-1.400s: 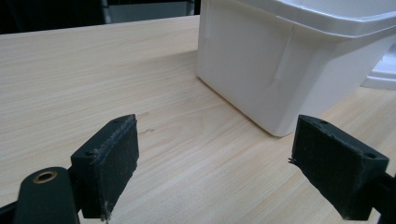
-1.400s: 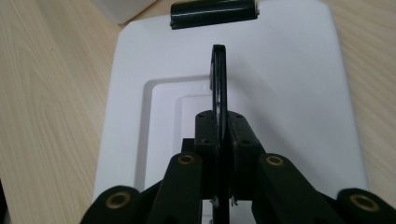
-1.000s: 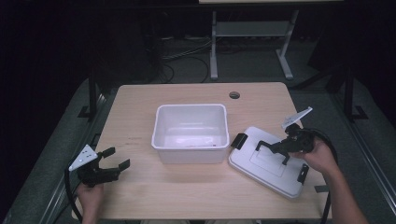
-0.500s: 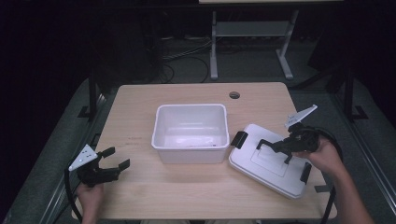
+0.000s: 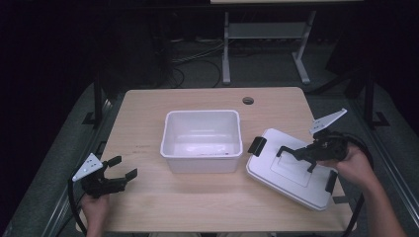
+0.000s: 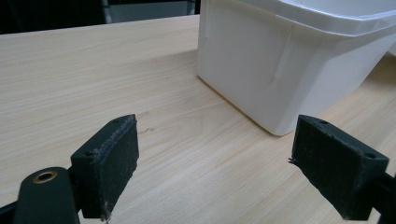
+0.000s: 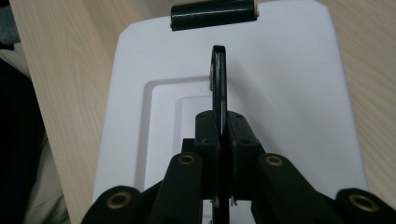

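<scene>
Dark floor and cables surround a pale wooden table point(image 5: 148, 113), seen from above with your forearms coming in from the near edge. At the middle of the table sits an open white plastic bin point(image 5: 201, 140), rectangular. Just right of it lies its white lid point(image 5: 291, 173), flat side up and turned at an angle, with a black latch point(image 5: 256, 144) at the end nearest the bin and another at the opposite end. Your right gripper point(image 5: 295, 157) is over the lid, its jaws pressed together on a thin black handle point(image 7: 218, 79) that stands on edge along the lid's raised centre panel; in the right gripper view the handle runs straight out from between the closed pads toward the far latch. Your left gripper point(image 5: 121, 168) rests near the table's front left corner, well apart from the bin, its jaws spread wide with nothing between them; in the left gripper view bare wood lies between the pads point(image 6: 114, 161) and the bin's corner stands ahead
</scene>
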Tool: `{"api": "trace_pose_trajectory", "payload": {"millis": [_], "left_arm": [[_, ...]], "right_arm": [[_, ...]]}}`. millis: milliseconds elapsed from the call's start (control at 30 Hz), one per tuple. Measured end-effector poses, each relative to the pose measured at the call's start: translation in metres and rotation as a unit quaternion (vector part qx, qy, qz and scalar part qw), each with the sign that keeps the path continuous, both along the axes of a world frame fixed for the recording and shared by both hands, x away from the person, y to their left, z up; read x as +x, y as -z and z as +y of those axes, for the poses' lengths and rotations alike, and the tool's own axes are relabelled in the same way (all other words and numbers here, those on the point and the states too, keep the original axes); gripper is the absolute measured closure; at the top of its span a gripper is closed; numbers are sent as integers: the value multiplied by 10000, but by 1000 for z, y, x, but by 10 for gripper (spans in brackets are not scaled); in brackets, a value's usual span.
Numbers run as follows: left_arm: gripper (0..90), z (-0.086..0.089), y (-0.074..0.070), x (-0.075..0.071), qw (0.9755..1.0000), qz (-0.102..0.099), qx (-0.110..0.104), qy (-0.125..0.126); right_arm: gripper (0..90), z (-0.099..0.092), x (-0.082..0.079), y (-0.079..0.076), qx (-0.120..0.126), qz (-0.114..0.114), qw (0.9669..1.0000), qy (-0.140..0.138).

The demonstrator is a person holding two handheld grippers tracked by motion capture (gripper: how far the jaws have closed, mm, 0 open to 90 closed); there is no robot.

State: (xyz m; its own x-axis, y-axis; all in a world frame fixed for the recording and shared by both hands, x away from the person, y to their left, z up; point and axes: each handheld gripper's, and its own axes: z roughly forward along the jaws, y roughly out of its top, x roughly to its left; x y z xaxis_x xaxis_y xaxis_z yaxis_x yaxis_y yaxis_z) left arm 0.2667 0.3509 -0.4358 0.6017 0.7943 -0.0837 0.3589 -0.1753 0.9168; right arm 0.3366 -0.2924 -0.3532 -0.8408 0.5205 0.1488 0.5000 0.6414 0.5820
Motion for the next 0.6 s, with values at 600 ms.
{"api": "trace_pose_trajectory", "payload": {"millis": [600], "left_arm": [[141,-2,-1,1,10000,-8,53,19]], "right_arm": [[842,-8,-14,-44,-134,-197,9997,-83]]}}
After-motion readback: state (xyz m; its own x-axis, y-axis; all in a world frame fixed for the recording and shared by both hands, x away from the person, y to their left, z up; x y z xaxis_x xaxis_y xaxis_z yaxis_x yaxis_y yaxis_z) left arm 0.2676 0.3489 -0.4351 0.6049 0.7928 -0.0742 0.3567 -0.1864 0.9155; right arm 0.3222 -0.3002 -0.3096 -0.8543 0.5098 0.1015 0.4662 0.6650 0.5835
